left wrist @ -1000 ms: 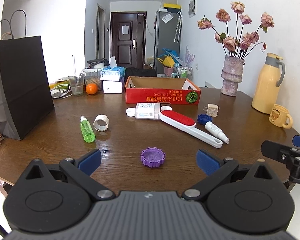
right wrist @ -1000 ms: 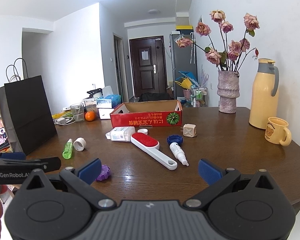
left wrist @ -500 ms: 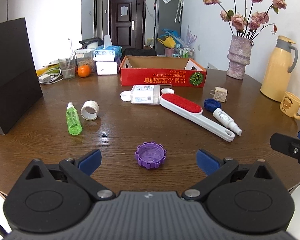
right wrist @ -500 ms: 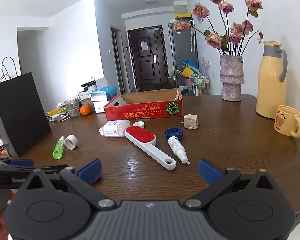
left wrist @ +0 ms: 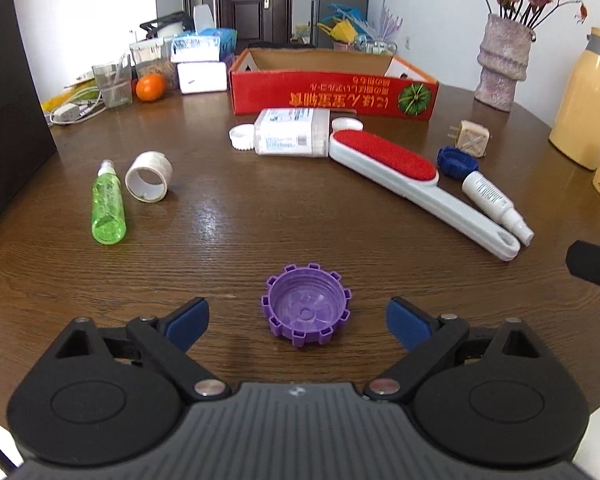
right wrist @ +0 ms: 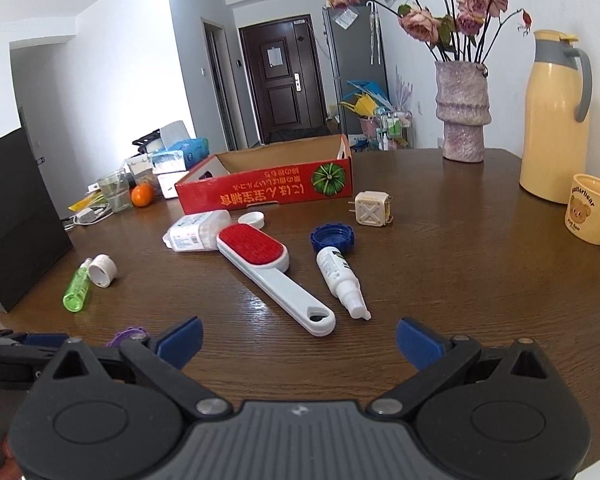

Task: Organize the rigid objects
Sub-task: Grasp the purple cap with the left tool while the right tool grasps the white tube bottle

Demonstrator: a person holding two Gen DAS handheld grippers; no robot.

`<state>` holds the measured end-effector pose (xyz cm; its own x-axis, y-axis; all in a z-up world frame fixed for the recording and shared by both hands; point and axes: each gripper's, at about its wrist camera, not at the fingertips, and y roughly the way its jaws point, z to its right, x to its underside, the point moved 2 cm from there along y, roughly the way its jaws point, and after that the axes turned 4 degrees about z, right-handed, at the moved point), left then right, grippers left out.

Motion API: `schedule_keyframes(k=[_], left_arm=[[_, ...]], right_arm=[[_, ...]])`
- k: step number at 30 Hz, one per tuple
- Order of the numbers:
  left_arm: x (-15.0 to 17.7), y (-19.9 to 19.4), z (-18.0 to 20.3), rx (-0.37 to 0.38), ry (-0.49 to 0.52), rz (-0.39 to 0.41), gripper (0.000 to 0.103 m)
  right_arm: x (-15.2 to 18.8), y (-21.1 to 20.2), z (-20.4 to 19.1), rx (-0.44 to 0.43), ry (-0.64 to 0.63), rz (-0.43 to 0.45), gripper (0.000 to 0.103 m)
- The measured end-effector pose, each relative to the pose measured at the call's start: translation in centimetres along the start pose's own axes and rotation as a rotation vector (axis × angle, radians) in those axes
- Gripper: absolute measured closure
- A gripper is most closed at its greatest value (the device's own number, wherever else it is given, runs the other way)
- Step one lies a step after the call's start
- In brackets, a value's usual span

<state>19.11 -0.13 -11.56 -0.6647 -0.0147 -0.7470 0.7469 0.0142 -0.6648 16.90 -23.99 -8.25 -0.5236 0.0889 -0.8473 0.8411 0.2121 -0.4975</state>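
The left gripper (left wrist: 298,316) is hovering low over the wooden bench (left wrist: 228,216), its blue pads spread wide, and the jaws have just been closing in a touch. Sitting right between those pads is the purple cap (left wrist: 305,305), open side up, and neither pad is touching it.

Over on the other side, the right gripper (right wrist: 300,340) is also standing wide apart with nothing between its pads, pointing across the bench at the white lint brush (right wrist: 272,276) with its red face. The brush handle is lying nearest to that gripper, and just beside it the white spray bottle (right wrist: 340,280) is resting on its side, its base touching the blue cap (right wrist: 332,237).

Farther back, the white pill bottle (left wrist: 292,132) is lying against the head of the brush, with the red cardboard box (left wrist: 332,96) open behind it. The beige plug adapter (right wrist: 373,208) is sitting apart, off to the right of the box. On the left, the green bottle (left wrist: 108,204) is lying flat next to a roll of white tape (left wrist: 148,176).
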Motion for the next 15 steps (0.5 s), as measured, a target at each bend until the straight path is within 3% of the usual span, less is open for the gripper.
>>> schedule_keyframes(k=[3, 9, 15], left_arm=[[0.0, 1.3, -0.1, -0.004, 0.001, -0.027, 0.013], [-0.2, 2.8, -0.1, -0.005, 0.014, -0.050, 0.046], [-1.1, 3.5, -0.1, 0.015, 0.025, -0.046, 0.049]], right_arm=[[0.0, 1.3, 0.4, 0.005, 0.007, -0.020, 0.000], [-0.3, 3.5, 1.0, 0.013, 0.014, -0.051, 0.000], [-1.1, 5.3, 1.4, 0.028, 0.015, -0.059, 0.000]])
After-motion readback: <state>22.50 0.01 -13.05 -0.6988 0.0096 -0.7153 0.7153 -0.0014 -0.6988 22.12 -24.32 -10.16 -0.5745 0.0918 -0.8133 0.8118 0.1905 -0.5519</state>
